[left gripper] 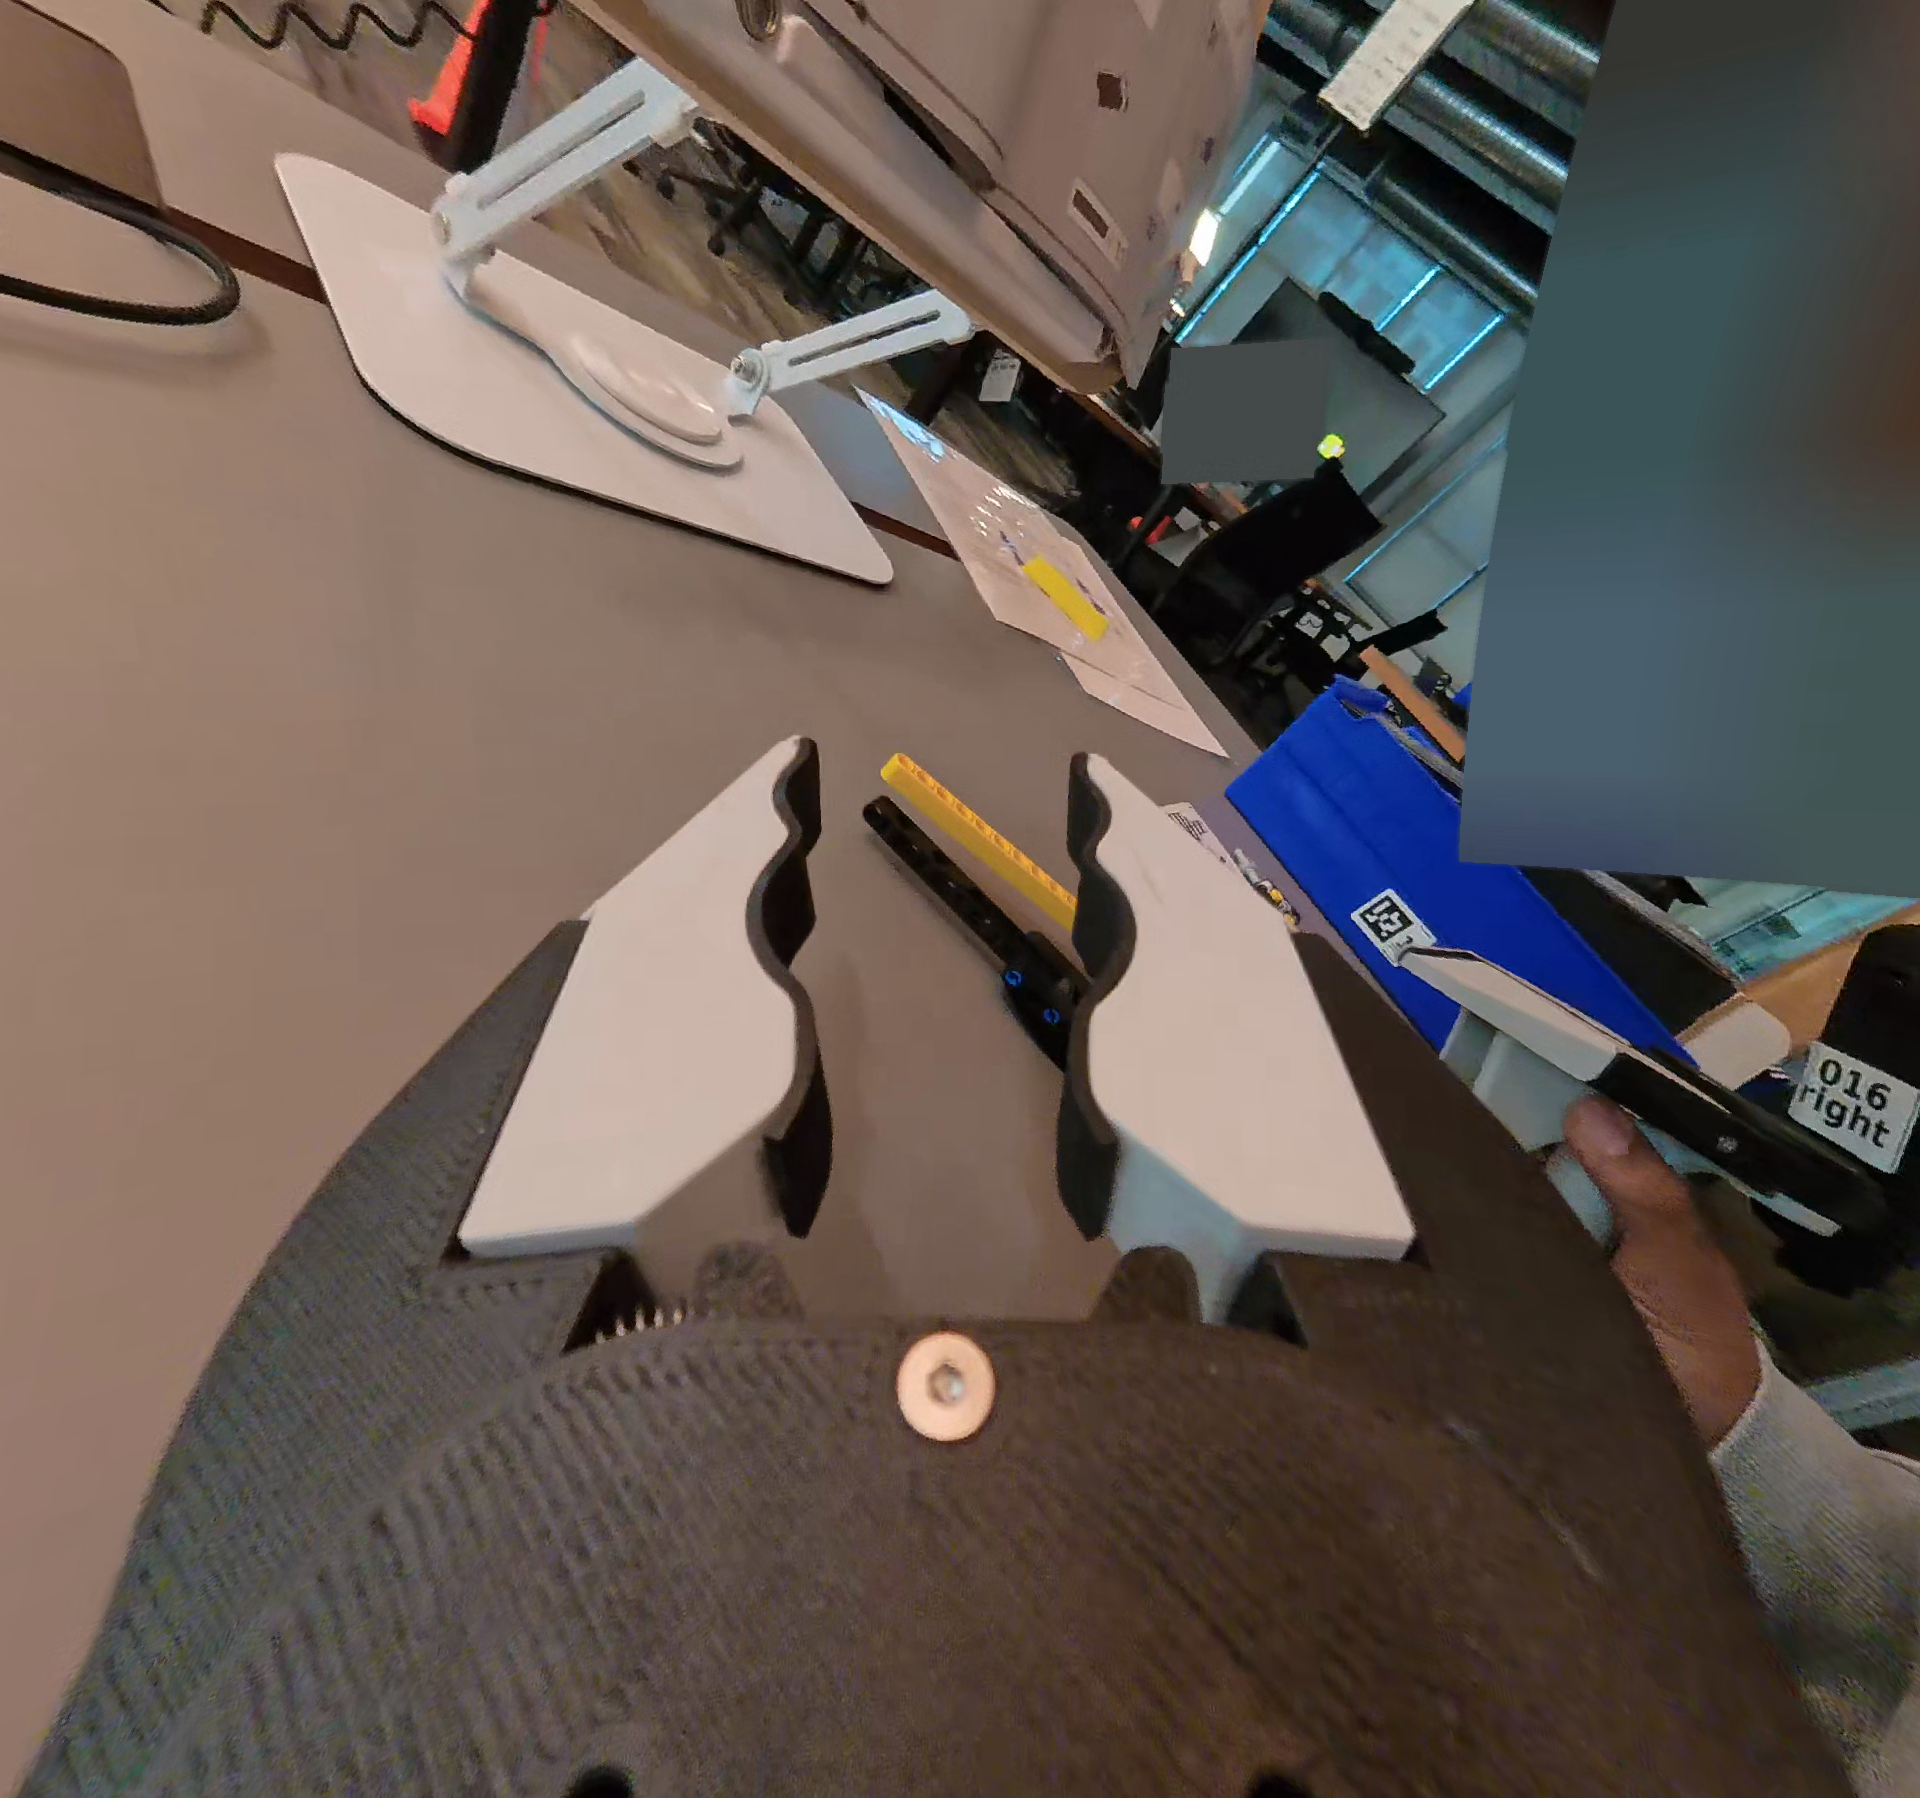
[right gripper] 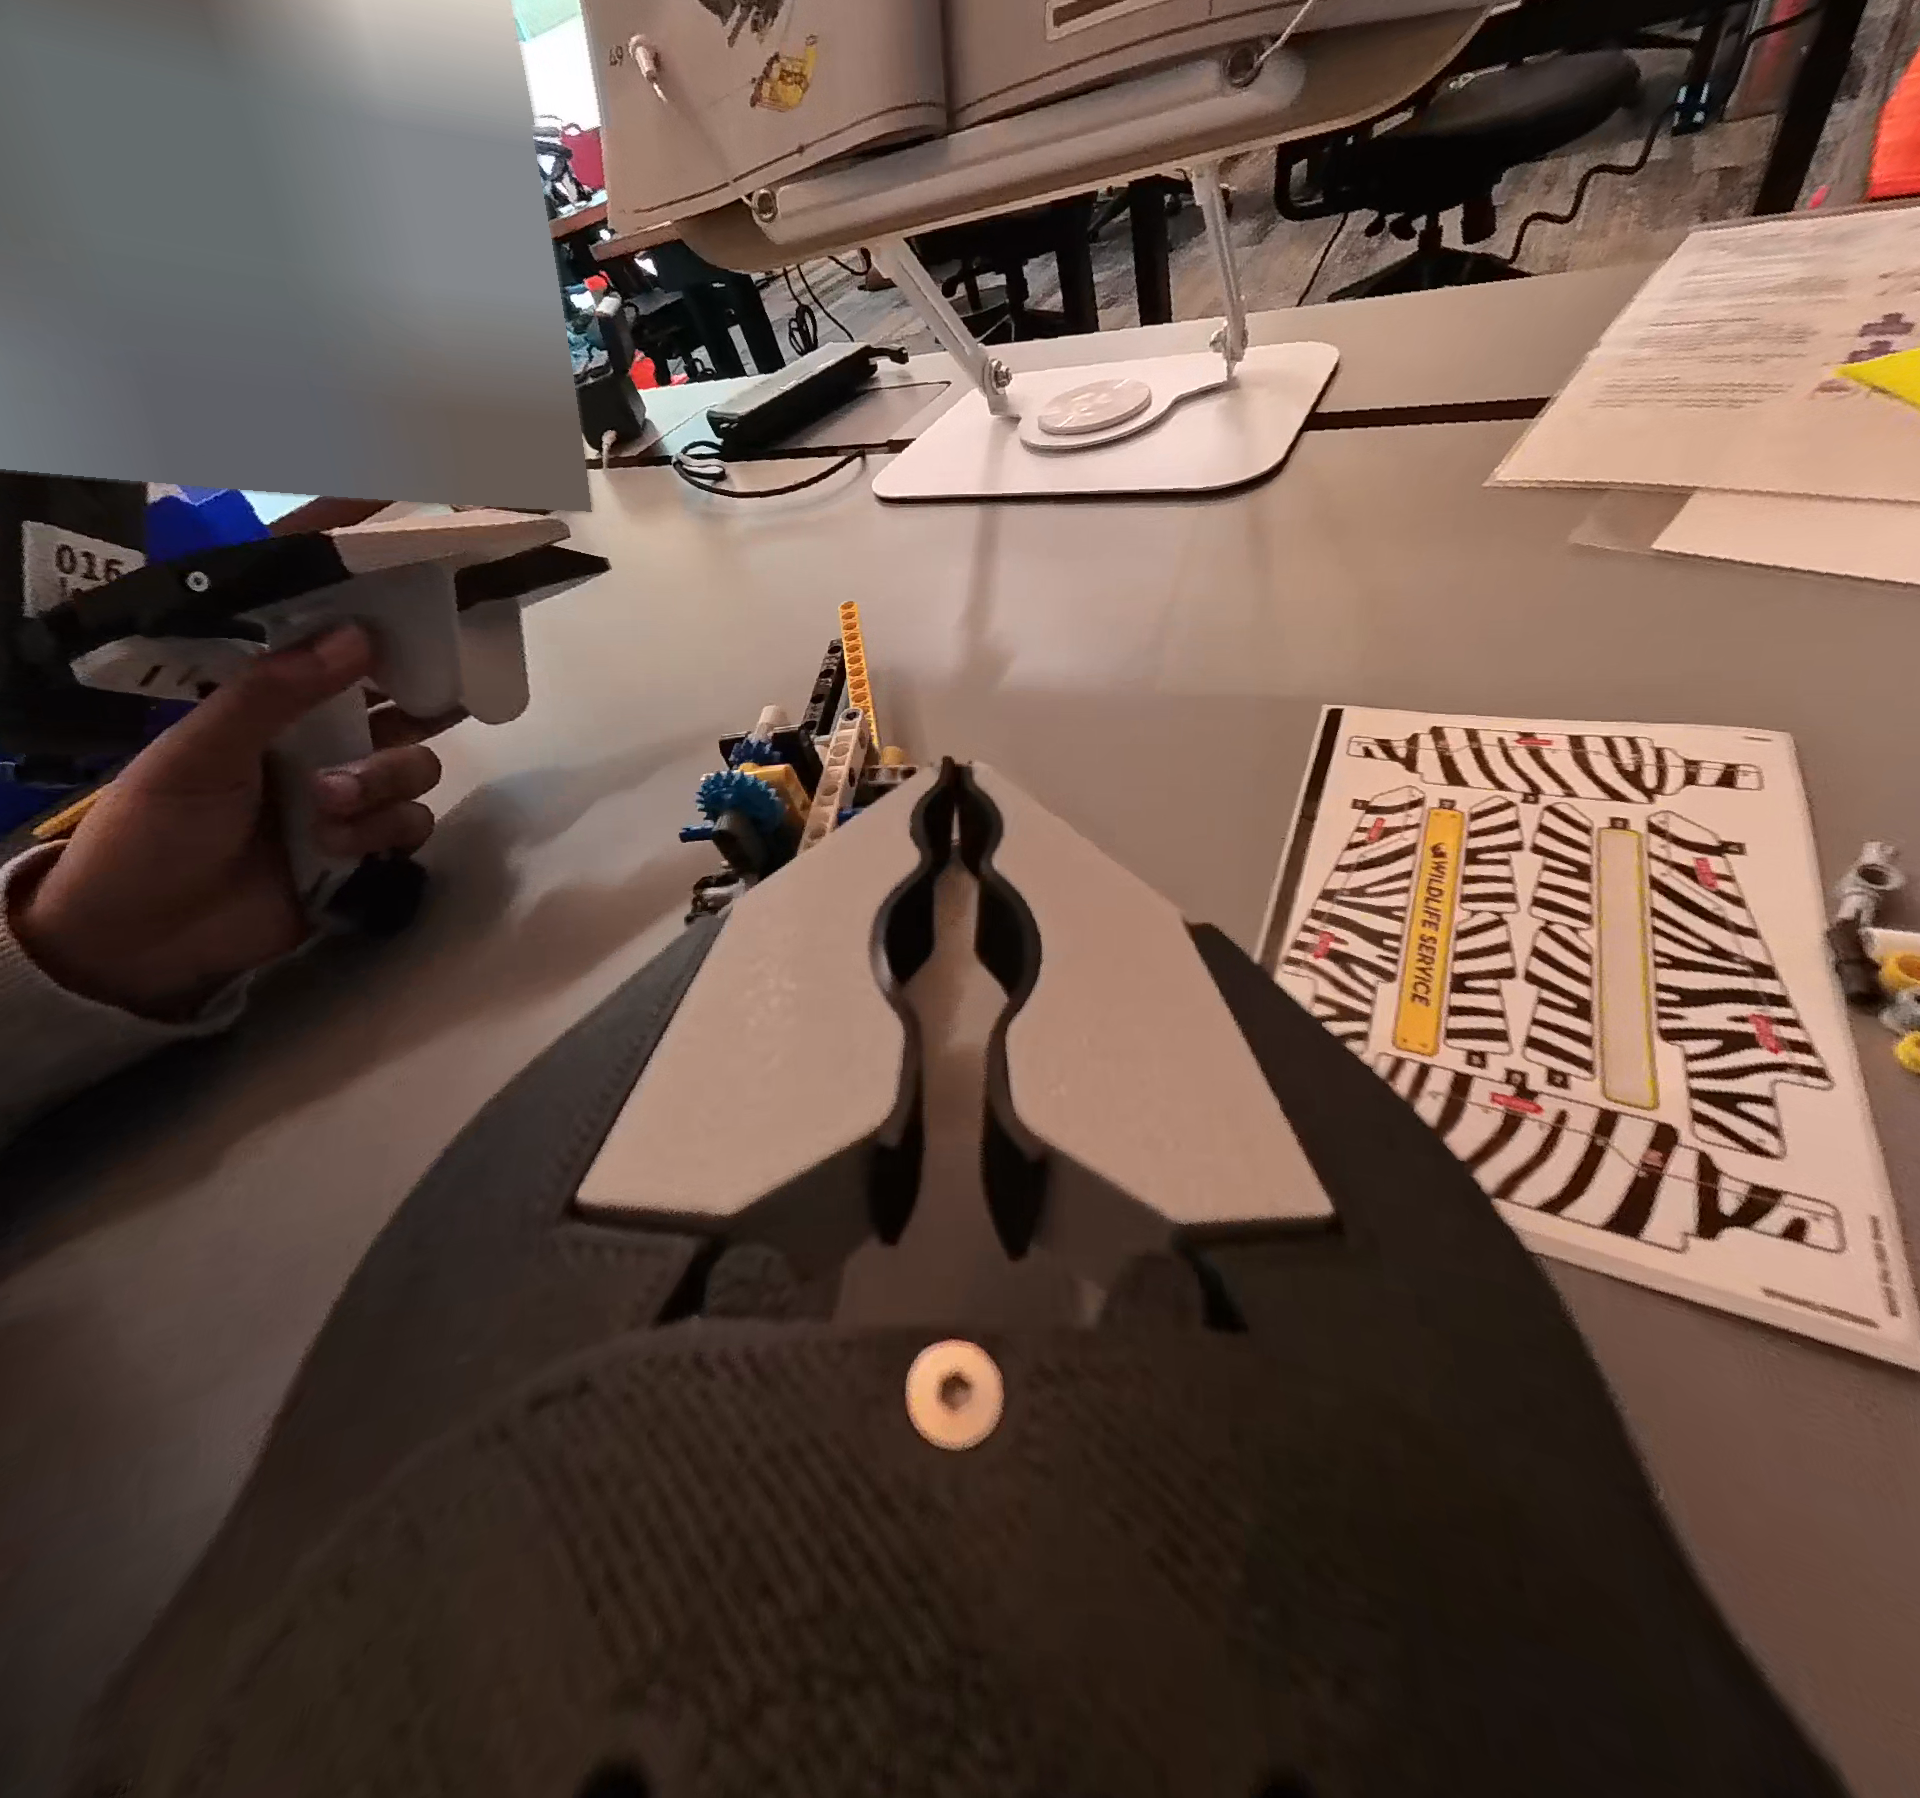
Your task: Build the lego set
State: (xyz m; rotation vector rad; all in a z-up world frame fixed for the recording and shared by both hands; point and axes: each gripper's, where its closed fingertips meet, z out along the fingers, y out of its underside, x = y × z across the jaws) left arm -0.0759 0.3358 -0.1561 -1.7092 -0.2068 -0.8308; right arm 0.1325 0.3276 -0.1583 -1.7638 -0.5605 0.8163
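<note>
The left gripper [left gripper: 943, 917] is seen with its two grey fingers spread apart and nothing between them, tilted above the grey table [left gripper: 312, 761]. Just beyond the gap, a long yellow beam [left gripper: 977, 834] and a black beam [left gripper: 935, 865] are seen lying side by side, part of the partly built Lego assembly [right gripper: 800, 772]. Their near ends are hidden behind the right-hand finger.

The right gripper [right gripper: 951, 782] is seen pressed together at the tips, and nothing can be made out between them. Its tips sit just in front of the assembly; whether they touch it cannot be told. In the right wrist view the assembly is seen at the middle of the table: a cluster with a blue gear [right gripper: 732, 798], a white beam and dark parts at the near end. The yellow beam is seen reaching away from the camera toward the white book stand [right gripper: 1112, 439]. The long axis is judged to run along that beam, pointing away from the person.

A zebra-striped sticker sheet [right gripper: 1558, 969] lies to the right, with small loose parts [right gripper: 1881, 927] near its far edge.

Several risks are judged likely. The assembly could be pushed or toppled if the closed right tips are driven forward, since only its own weight holds it. The two parallel beams could be caught together by the spread left fingers when only one is wanted. A skewed squeeze could pop joined pieces apart.
</note>
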